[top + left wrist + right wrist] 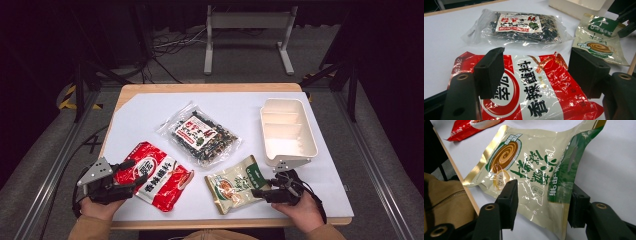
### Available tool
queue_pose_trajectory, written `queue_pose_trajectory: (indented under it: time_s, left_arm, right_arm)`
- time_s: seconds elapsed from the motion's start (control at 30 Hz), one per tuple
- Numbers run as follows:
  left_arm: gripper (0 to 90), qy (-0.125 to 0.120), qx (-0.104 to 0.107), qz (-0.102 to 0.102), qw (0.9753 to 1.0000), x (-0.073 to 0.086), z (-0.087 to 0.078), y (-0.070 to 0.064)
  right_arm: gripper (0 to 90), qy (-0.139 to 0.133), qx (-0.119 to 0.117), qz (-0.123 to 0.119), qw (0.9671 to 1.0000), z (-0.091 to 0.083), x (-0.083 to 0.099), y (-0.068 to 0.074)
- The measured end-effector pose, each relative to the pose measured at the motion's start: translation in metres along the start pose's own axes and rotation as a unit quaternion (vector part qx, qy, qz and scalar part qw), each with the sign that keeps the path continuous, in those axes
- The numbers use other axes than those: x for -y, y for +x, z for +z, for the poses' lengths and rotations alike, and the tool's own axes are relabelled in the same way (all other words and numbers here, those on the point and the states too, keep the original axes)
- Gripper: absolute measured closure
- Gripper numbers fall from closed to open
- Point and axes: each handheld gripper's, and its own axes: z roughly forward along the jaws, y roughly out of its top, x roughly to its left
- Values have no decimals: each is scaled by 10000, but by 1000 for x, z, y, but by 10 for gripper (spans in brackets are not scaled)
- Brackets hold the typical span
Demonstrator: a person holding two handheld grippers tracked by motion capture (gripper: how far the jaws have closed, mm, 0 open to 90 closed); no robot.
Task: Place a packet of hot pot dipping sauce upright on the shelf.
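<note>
Bare table lies at 11 o'clock of the clear seaweed bag (200,132); the white tray (288,131) blocks 3 o'clock.

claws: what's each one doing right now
Left claw: open, jaws either side of the red packet.
Right claw: open, around the green pouch.

The left gripper (536,75) hangs over the red packet (536,97), jaws spread wide above it. Farther off on the white counter (446,32) lie a clear dark-filled bag (521,27) and, far right, a green-and-cream pouch (599,40).
</note>
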Motion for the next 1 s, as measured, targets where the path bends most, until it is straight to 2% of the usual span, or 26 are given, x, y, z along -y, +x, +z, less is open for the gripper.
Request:
queue_pose_trajectory:
  time_s: [0.13,0.33,0.4,0.5,0.57,0.77,1.0]
  left_arm:
    - [297,18,7,11,10000,0,0,0]
    - [296,27,18,-8,10000,0,0,0]
    - [296,18,11,3,10000,0,0,0]
    - [296,17,17,-8,10000,0,0,0]
    - [296,10,15,3,10000,0,0,0]
    - [296,-23,-7,1,10000,0,0,0]
    - [296,-32,-13,-2,10000,0,0,0]
  right_arm:
    - [554,103,64,-43,9999,5,0,0]
    - [758,204,302,-306,9989,9,0,0]
    - [793,233,348,-359,9985,9,-1,0]
    - [858,272,323,-259,9988,9,-1,-1]
    - [873,269,280,-173,9991,9,-2,-2]
    - [886,228,203,-116,9995,5,-6,-1]
    - [892,162,124,-144,9997,-2,-11,2]
